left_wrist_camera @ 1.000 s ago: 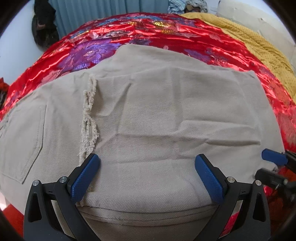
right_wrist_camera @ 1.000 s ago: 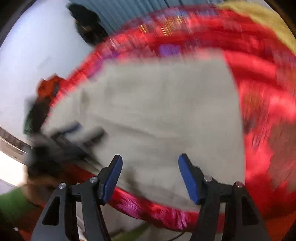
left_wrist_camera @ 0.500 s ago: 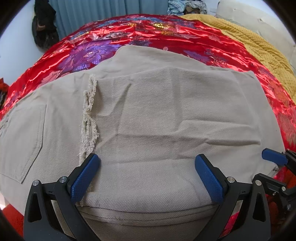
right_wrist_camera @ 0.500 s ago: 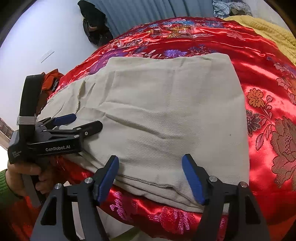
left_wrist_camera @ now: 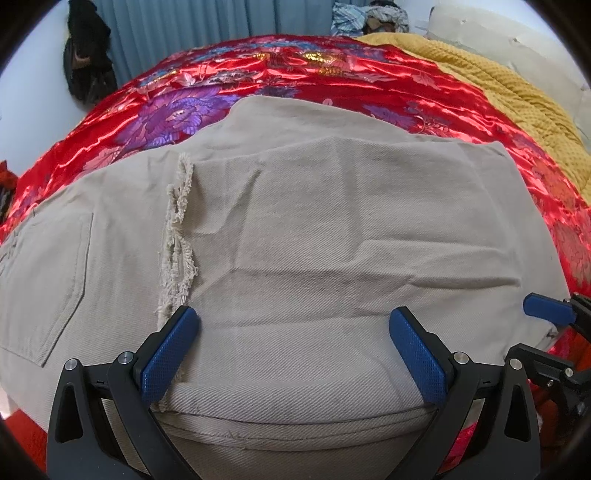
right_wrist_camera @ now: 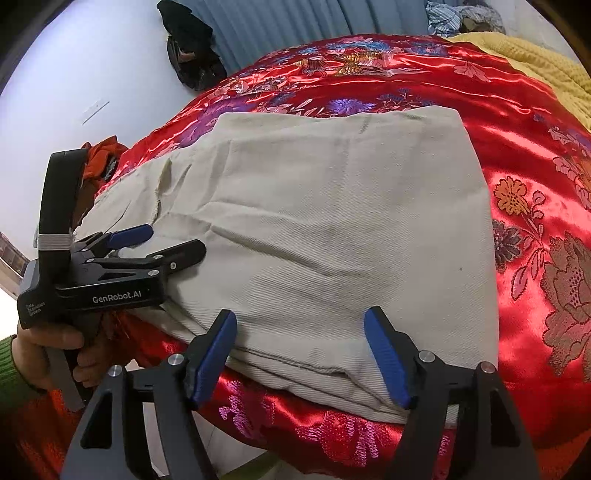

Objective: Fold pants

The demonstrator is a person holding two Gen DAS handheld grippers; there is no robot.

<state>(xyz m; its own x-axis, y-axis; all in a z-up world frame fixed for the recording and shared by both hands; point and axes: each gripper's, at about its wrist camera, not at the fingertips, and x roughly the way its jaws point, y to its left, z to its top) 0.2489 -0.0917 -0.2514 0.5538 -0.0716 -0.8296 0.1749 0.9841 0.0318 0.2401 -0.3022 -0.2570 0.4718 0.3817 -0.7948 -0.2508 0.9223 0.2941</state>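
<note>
Pants (left_wrist_camera: 314,229) folded, lying on bedspread (left_wrist_camera: 280,74) atop bed. Frayed hem (left_wrist_camera: 179,236) on pants' upper layer, left of pants' centre. Pocket (left_wrist_camera: 40,280) at pants' far left. Knit blanket (left_wrist_camera: 517,103) right of and behind pants. Left hand-held gripper (right_wrist_camera: 162,245) over pants' near-left edge; right hand-held gripper (right_wrist_camera: 299,354) at pants' near edge. Curtain (left_wrist_camera: 192,33) behind pants, beyond bed.
</note>
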